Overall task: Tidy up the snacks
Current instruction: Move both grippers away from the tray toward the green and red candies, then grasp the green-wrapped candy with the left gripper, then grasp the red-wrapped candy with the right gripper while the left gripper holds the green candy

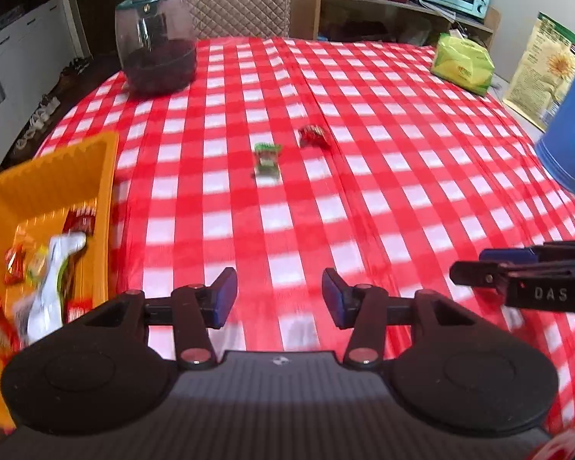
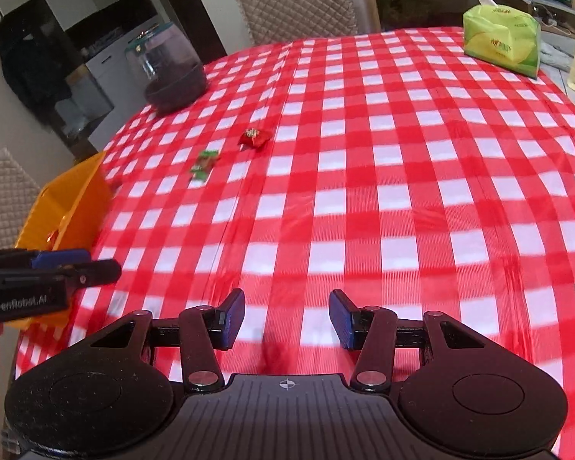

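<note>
Red-checked tablecloth carries two loose candies at twelve o'clock of both grippers: a green one and a red one, well short of the orange bin at nine. Left gripper and right gripper gape empty. Both candies look light, crinkly and slippery; pinch across the body.

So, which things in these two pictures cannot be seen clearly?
- Orange bin: cut by the left edge in the left wrist view; the snacks inside are motion-blurred.
- Green candy and red candy: too small and blurred to read.
- Blue container: cut off at the right edge.
- Jar contents: dark, unclear.
</note>
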Action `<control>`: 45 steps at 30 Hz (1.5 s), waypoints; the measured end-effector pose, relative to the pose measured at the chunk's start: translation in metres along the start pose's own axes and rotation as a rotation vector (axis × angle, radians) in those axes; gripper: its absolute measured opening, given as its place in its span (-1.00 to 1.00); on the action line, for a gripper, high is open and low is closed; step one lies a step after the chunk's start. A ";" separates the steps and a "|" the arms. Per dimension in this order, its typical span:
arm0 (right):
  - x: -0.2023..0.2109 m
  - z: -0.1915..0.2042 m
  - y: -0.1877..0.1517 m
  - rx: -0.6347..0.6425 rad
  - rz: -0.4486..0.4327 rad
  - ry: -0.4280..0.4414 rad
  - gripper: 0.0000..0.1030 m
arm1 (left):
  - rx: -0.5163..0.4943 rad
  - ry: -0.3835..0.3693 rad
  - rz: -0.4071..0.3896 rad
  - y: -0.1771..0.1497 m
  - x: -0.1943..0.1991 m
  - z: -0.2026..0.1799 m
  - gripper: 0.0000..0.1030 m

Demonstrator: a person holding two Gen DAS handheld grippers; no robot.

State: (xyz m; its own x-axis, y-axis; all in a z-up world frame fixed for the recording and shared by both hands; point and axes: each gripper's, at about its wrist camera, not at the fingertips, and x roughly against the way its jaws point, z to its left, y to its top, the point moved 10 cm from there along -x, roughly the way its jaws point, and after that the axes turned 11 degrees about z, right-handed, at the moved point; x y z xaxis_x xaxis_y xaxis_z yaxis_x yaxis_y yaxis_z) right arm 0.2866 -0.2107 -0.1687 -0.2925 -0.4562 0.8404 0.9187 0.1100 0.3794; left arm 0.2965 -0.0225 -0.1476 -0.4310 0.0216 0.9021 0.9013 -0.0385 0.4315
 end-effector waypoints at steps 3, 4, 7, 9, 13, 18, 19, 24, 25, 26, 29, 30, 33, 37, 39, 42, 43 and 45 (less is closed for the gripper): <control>-0.009 -0.001 0.014 0.008 -0.018 0.001 -0.05 | 0.000 0.004 -0.009 0.017 -0.011 0.003 -0.11; -0.012 -0.001 0.020 0.013 -0.026 0.004 -0.05 | -0.002 0.010 -0.005 0.023 -0.016 0.004 -0.10; -0.020 -0.002 0.035 0.025 -0.040 0.010 -0.05 | -0.004 0.023 0.007 0.037 -0.031 0.007 -0.10; -0.027 -0.001 0.046 0.035 -0.048 0.014 -0.05 | -0.007 0.029 0.008 0.046 -0.041 0.009 -0.10; -0.042 0.002 0.065 0.070 -0.057 0.005 -0.05 | -0.020 0.041 -0.004 0.065 -0.058 0.013 -0.10; -0.058 0.003 0.079 0.091 -0.057 -0.004 -0.05 | -0.056 0.063 -0.038 0.087 -0.076 0.014 -0.11; -0.061 0.003 0.081 0.093 -0.056 -0.007 -0.05 | -0.062 0.066 -0.041 0.090 -0.079 0.013 -0.12; -0.070 0.002 0.090 0.105 -0.061 -0.014 -0.05 | -0.083 0.055 -0.060 0.105 -0.094 0.012 -0.13; -0.071 0.001 0.091 0.106 -0.063 -0.015 -0.05 | -0.088 0.057 -0.062 0.107 -0.096 0.011 -0.13; -0.072 0.001 0.092 0.108 -0.065 -0.016 -0.05 | -0.091 0.057 -0.061 0.109 -0.099 0.012 -0.13; -0.075 0.001 0.097 0.118 -0.070 -0.018 -0.05 | -0.091 0.064 -0.054 0.111 -0.107 0.014 -0.15; -0.076 0.002 0.098 0.125 -0.072 -0.018 -0.05 | -0.088 0.065 -0.049 0.111 -0.110 0.015 -0.19; -0.078 0.005 0.103 0.160 -0.081 -0.022 -0.05 | -0.077 0.055 -0.039 0.111 -0.116 0.017 -0.32; -0.084 0.010 0.112 0.215 -0.088 -0.033 -0.05 | -0.084 0.041 -0.049 0.113 -0.117 0.016 -0.61; -0.088 0.012 0.118 0.237 -0.090 -0.033 -0.05 | -0.083 0.037 -0.048 0.114 -0.117 0.017 -0.62; -0.094 0.017 0.128 0.281 -0.098 -0.029 -0.05 | -0.071 0.033 -0.052 0.114 -0.114 0.021 -0.63; -0.096 0.020 0.131 0.300 -0.099 -0.031 -0.05 | -0.064 0.032 -0.054 0.114 -0.112 0.024 -0.63; -0.103 0.024 0.138 0.346 -0.095 -0.046 -0.05 | -0.046 0.026 -0.054 0.114 -0.108 0.029 -0.63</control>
State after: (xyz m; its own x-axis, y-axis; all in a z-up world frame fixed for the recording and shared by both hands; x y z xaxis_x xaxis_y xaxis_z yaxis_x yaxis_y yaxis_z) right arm 0.4368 -0.1272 -0.1938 -0.3911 -0.4393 0.8088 0.7449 0.3651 0.5585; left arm 0.4475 -0.0007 -0.1960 -0.4805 -0.0006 0.8770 0.8739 -0.0838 0.4788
